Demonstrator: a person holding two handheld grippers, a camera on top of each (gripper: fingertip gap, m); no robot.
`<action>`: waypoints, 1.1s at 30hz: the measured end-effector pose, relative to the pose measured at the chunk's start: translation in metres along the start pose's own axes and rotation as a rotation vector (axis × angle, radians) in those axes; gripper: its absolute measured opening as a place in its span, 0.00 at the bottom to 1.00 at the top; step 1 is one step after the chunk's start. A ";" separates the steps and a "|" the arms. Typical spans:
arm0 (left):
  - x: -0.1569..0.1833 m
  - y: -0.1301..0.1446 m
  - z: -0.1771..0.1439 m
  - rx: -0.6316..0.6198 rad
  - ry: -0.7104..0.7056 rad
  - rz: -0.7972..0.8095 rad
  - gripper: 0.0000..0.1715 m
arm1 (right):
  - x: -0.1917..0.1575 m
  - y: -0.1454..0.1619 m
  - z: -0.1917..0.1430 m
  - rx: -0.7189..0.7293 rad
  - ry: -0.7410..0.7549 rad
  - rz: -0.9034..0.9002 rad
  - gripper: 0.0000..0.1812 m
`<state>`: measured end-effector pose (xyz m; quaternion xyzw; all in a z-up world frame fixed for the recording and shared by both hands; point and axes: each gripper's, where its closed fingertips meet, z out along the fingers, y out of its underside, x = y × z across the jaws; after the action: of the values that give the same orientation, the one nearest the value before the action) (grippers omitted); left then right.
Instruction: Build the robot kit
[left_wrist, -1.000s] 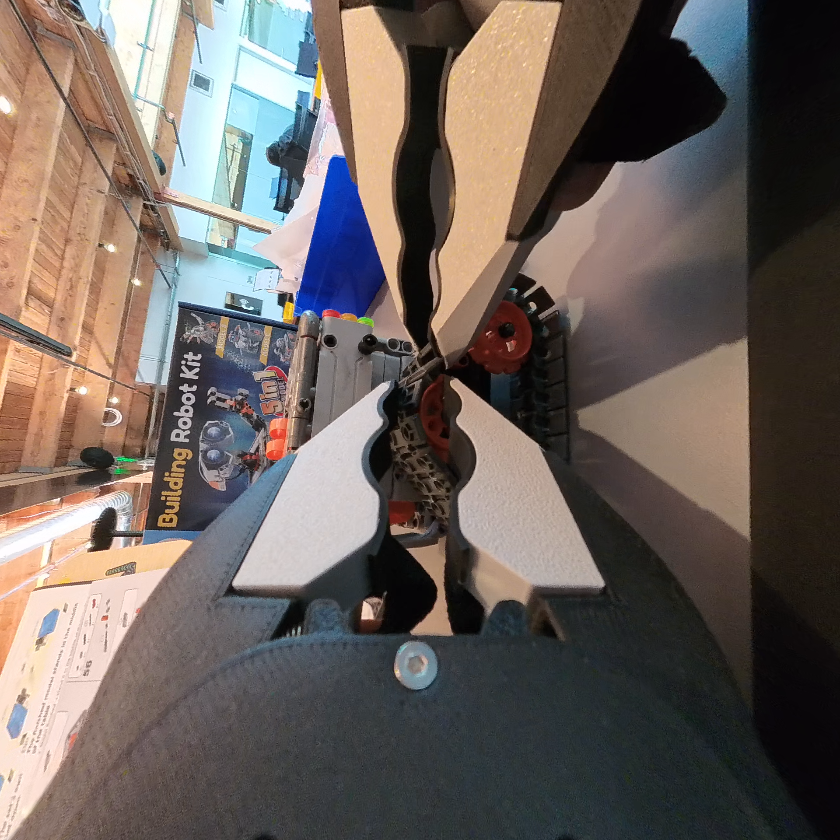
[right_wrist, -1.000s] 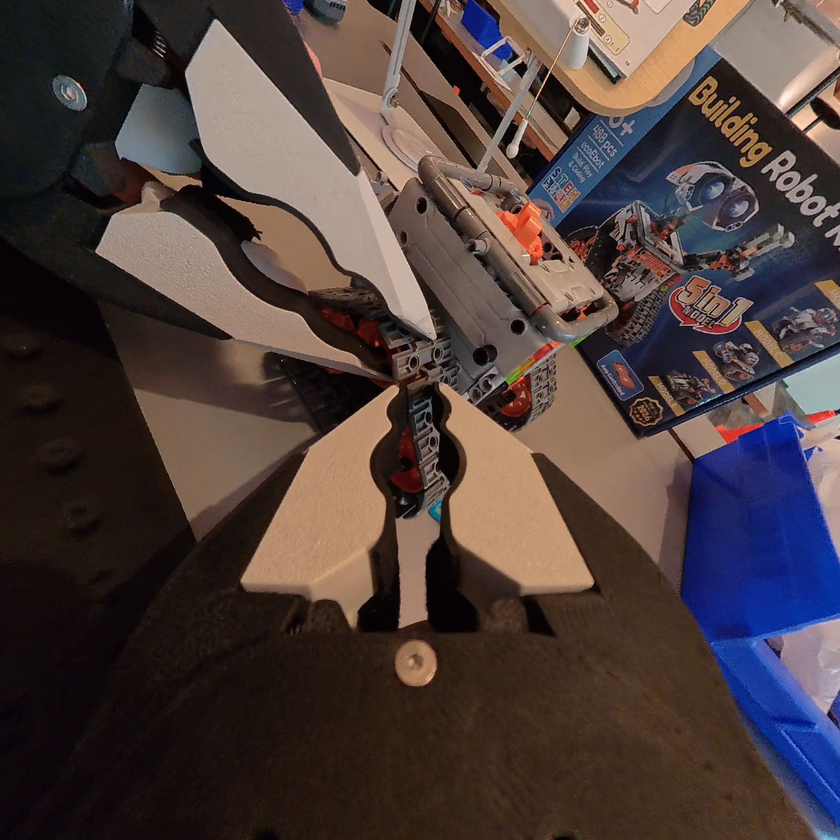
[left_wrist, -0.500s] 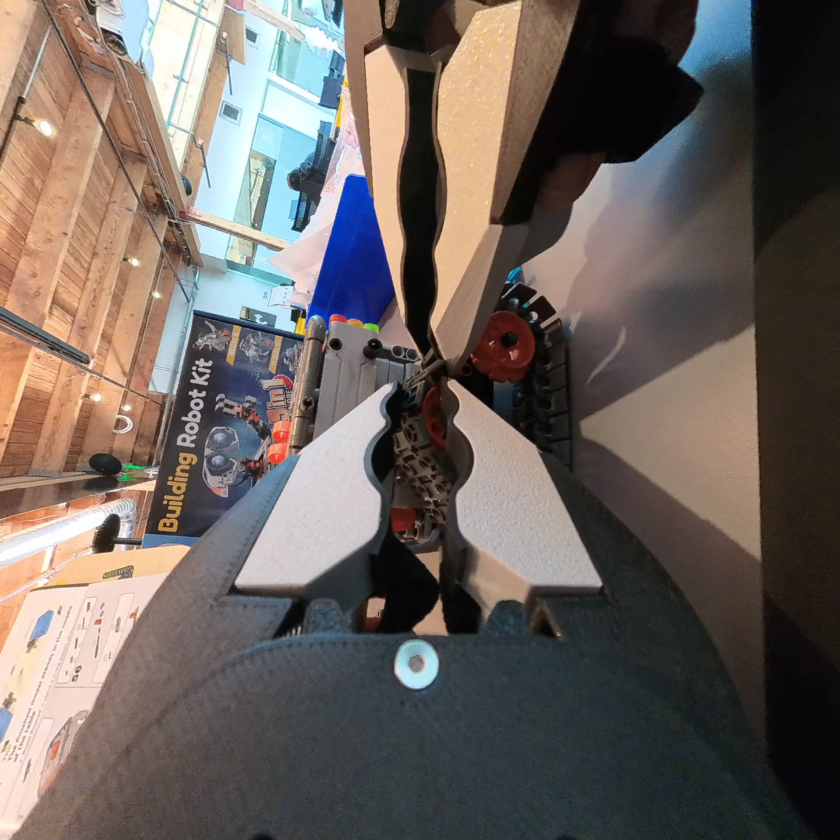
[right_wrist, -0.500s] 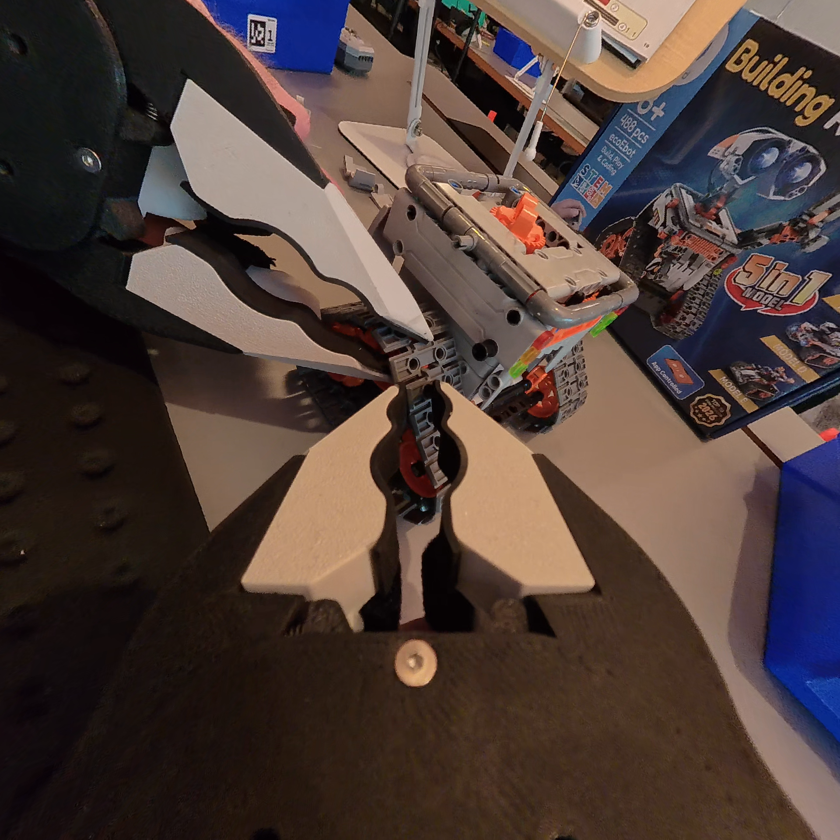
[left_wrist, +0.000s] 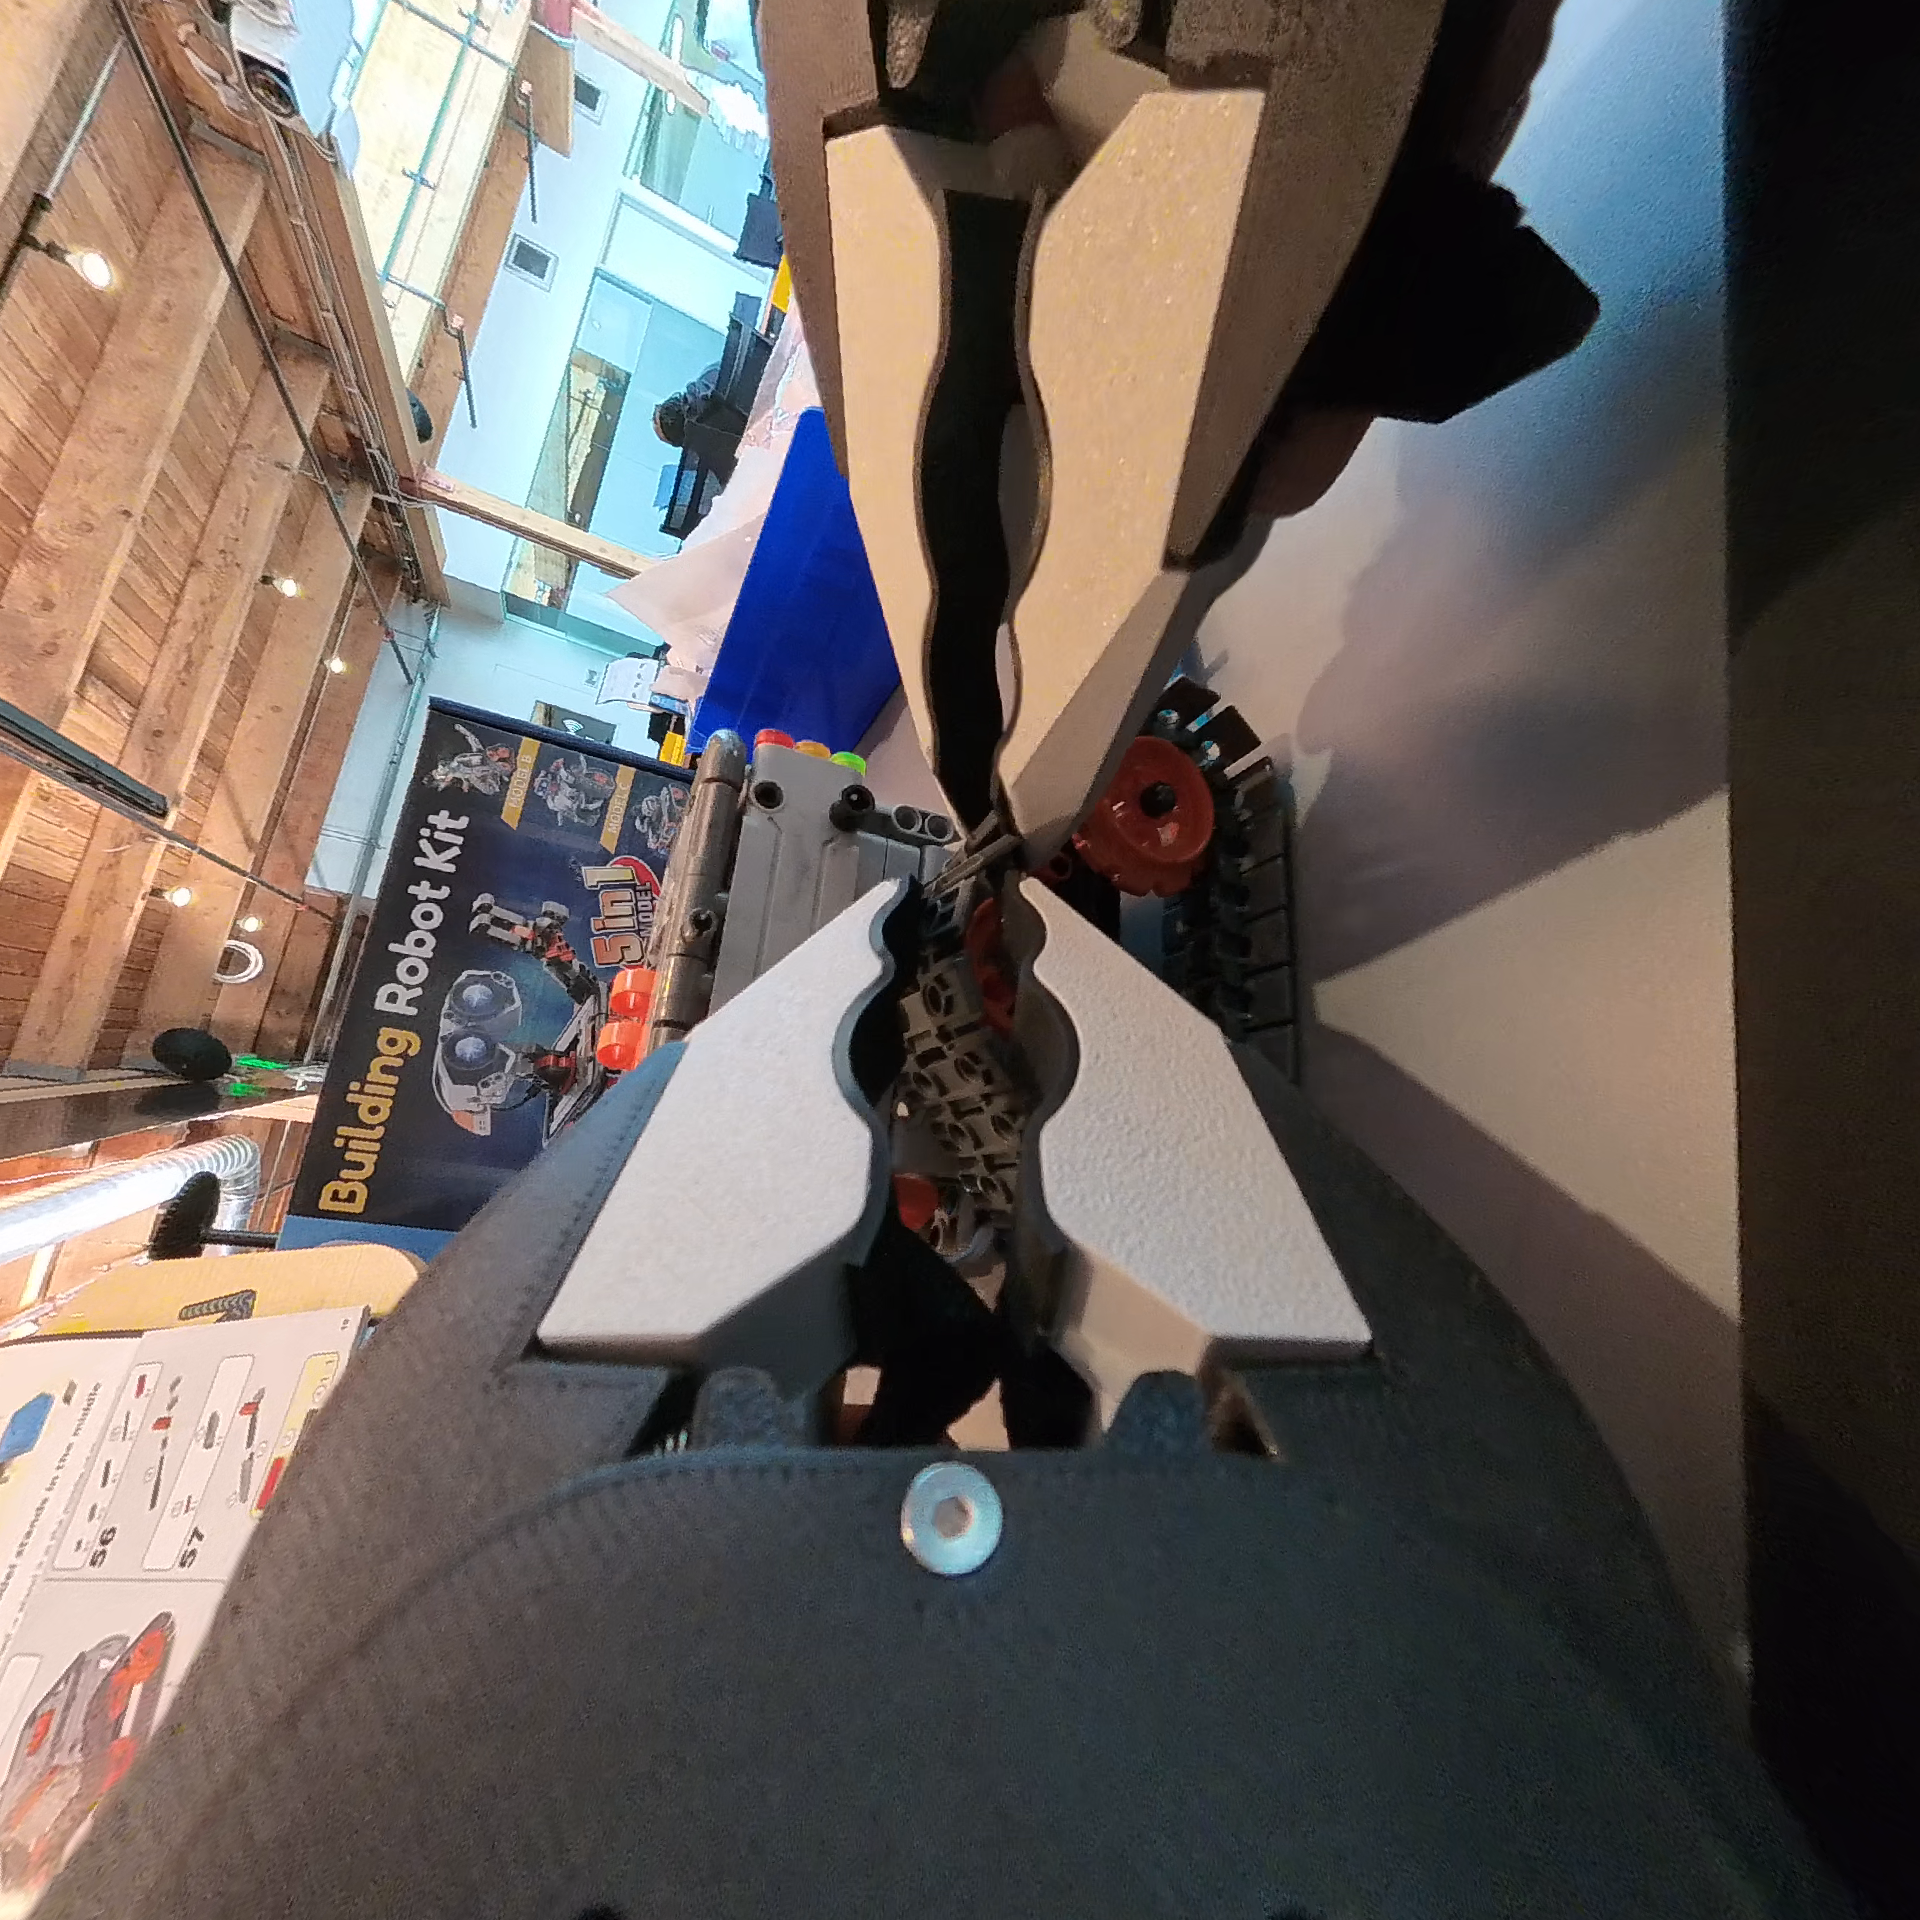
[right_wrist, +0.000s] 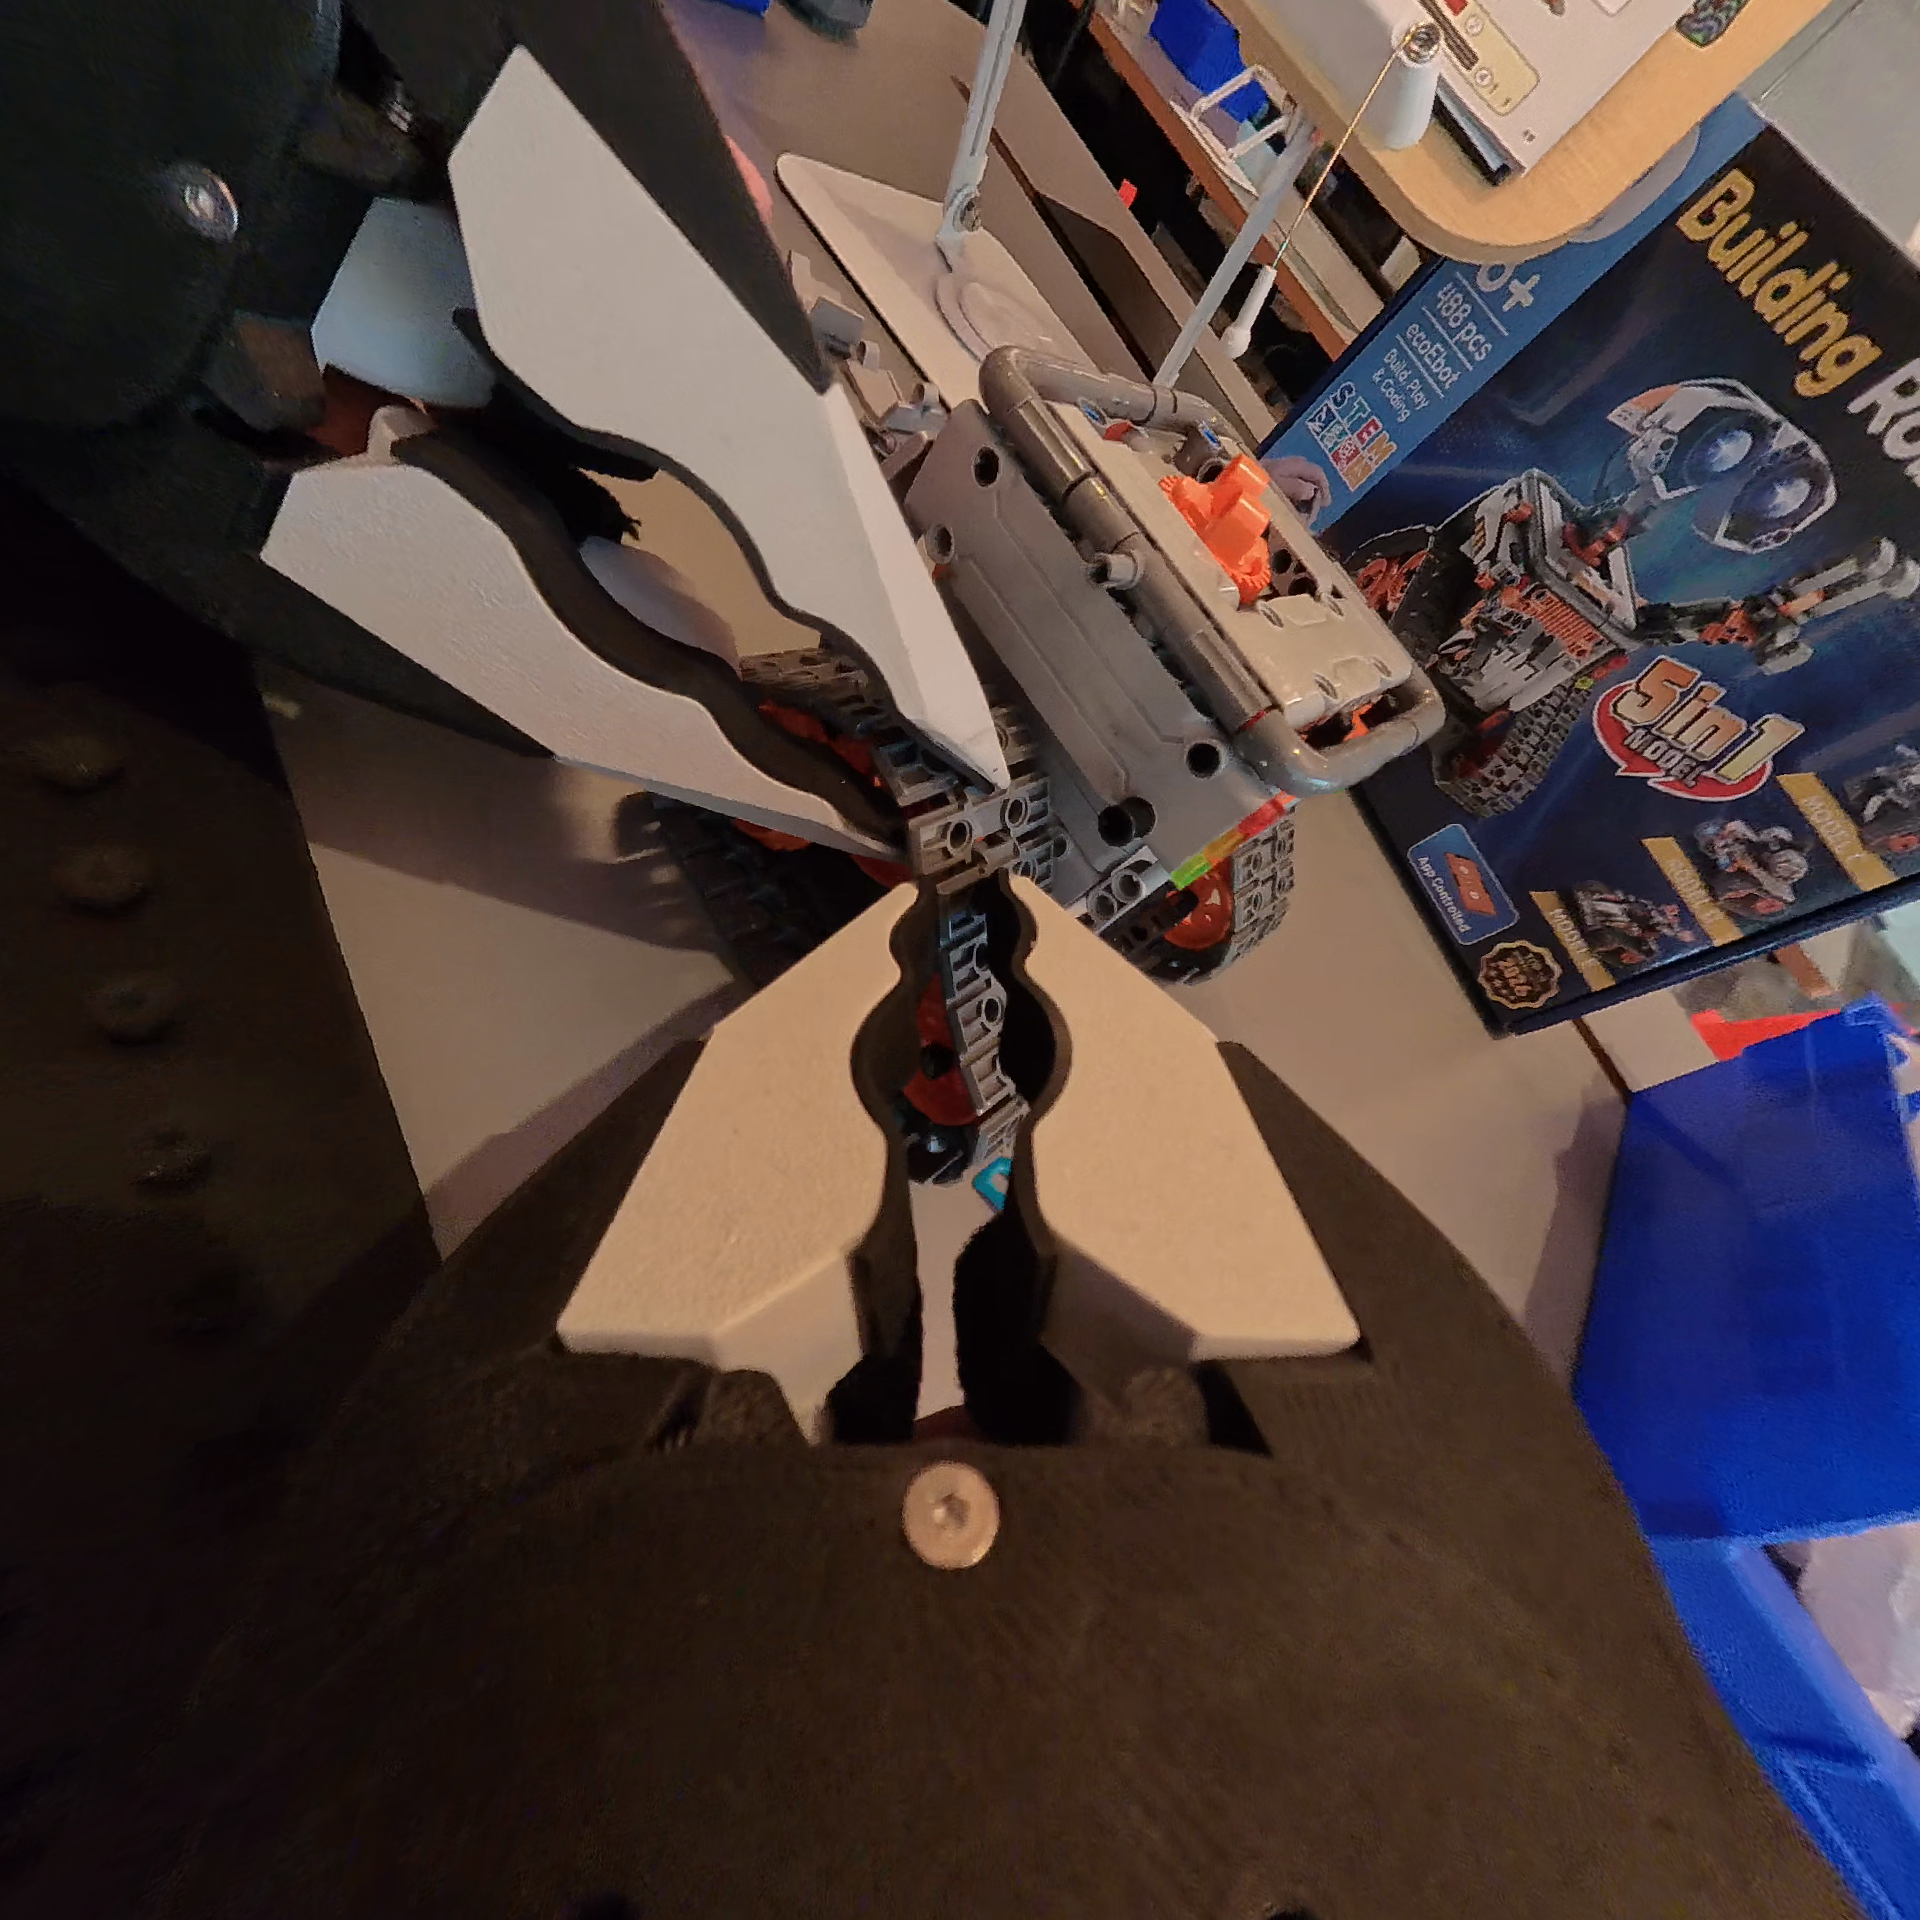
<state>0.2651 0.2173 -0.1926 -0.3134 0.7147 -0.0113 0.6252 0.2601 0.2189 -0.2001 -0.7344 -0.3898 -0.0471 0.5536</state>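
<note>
A brick-built tracked vehicle (right_wrist: 1122, 644) with a grey body, an orange knob and red wheels stands on the grey table (right_wrist: 1351, 1039). My right gripper (right_wrist: 964, 888) is shut on a grey holed beam (right_wrist: 977, 1008) at the vehicle's near corner. My left gripper (right_wrist: 940, 816) comes in from the upper left and pinches the grey beam block next to it. In the left wrist view my left gripper (left_wrist: 964, 894) is shut on the grey beam frame (left_wrist: 966, 1081). The right gripper (left_wrist: 992, 821) meets it tip to tip from above, beside a red wheel (left_wrist: 1143, 810) and the black track (left_wrist: 1236, 935).
A dark blue kit box (right_wrist: 1662, 582) stands behind the vehicle, also in the left wrist view (left_wrist: 499, 987). A blue bin (right_wrist: 1766, 1299) is at the right. A white lamp base (right_wrist: 914, 270) sits at the back. An instruction booklet (left_wrist: 156, 1455) lies at the left. Less than 4 cm separates the two grippers' tips.
Both grippers keep their hold on the vehicle's beams. The right wrist view has swung and tilted, so the box and blue bin shifted in frame. The left view barely changed.
</note>
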 end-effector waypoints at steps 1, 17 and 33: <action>0.000 -0.001 0.000 0.002 0.003 -0.003 0.07 | 0.000 0.000 0.000 -0.009 0.008 -0.022 0.03; -0.001 -0.004 -0.004 0.010 -0.020 0.006 0.10 | -0.001 -0.003 0.000 0.036 0.030 -0.016 0.04; -0.003 0.001 -0.008 -0.009 -0.034 0.053 0.03 | 0.002 -0.006 -0.001 0.063 0.024 0.028 0.04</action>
<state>0.2578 0.2165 -0.1883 -0.2970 0.7122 0.0138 0.6359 0.2574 0.2199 -0.1942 -0.7214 -0.3743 -0.0360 0.5816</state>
